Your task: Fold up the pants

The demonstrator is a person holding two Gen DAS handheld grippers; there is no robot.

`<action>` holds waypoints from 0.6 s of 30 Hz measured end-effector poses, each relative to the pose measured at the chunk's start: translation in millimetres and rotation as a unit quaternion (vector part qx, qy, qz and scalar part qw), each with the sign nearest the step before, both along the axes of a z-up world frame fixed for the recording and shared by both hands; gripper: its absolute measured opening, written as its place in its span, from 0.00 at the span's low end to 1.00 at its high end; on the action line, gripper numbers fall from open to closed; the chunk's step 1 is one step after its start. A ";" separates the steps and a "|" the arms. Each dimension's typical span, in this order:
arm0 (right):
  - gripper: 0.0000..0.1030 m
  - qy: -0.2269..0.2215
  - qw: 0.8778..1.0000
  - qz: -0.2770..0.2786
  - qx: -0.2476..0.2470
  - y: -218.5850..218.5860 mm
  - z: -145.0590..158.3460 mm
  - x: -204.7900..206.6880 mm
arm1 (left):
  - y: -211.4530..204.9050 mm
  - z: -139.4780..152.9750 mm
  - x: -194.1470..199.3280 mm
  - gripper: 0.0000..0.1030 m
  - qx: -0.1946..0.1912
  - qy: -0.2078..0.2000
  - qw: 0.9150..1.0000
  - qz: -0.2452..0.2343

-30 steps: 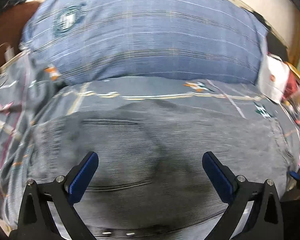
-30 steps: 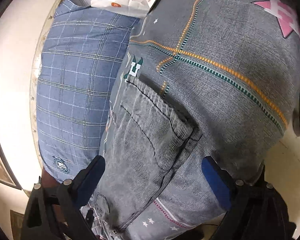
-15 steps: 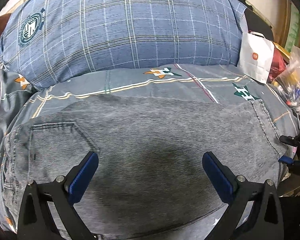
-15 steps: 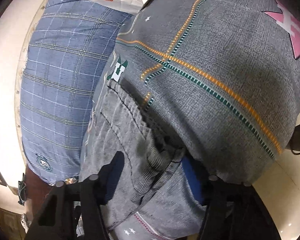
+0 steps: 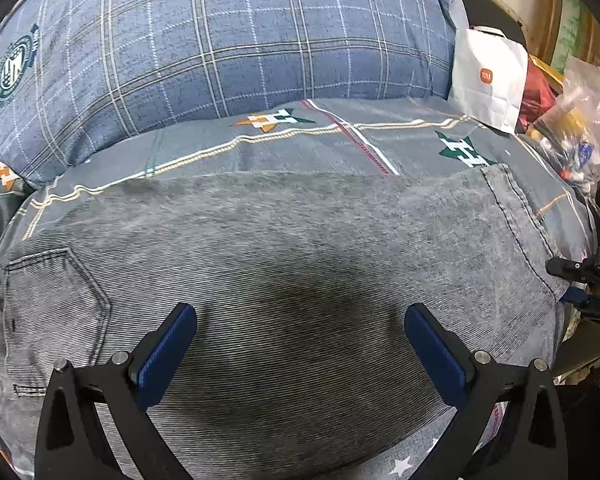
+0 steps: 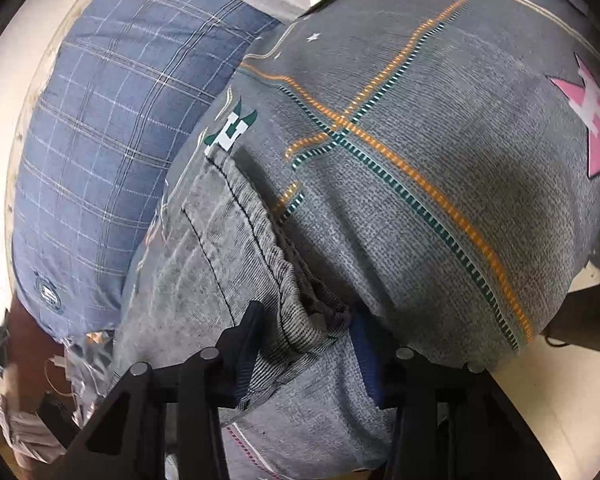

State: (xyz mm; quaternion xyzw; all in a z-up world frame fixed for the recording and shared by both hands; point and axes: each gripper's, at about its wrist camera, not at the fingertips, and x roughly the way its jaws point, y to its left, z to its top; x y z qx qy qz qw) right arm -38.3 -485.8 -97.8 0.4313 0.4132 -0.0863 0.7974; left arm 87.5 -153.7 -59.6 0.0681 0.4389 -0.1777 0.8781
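Pants (image 5: pixel 284 264), grey denim, lie flat on a grey patterned bedsheet (image 5: pixel 340 140); the right gripper (image 6: pixel 300 344) pinches their bunched hem edge between its closed fingers. The left gripper (image 5: pixel 300 340) hovers spread wide above the mid-leg fabric. Beyond lie a blue plaid pillow (image 5: pixel 220 40) and a white paper bag (image 5: pixel 488 76).

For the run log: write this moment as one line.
task: fold pants | left gripper: open above pants | right gripper: shut on pants hem | surface: bed sheet
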 end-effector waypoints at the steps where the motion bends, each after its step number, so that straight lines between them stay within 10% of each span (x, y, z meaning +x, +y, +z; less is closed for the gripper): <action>1: 0.30 0.005 1.000 0.002 -0.014 2.0 0.7 2.0 | -2.9 -1.0 0.0 1.00 0.003 -0.002 1.000 -0.002; 7: 0.26 0.003 0.998 0.023 -0.065 16.5 16.0 10.0 | -11.6 1.5 -4.7 1.00 0.027 -0.028 0.999 -0.002; 10: 0.26 -0.001 0.994 0.033 -0.103 27.3 33.4 12.8 | -24.5 -20.7 -2.9 1.00 0.112 -0.011 0.994 -0.008; 18: 0.25 -0.050 0.975 0.084 -0.201 91.9 112.0 27.4 | -10.1 -18.5 4.7 1.00 0.061 0.020 0.998 -0.013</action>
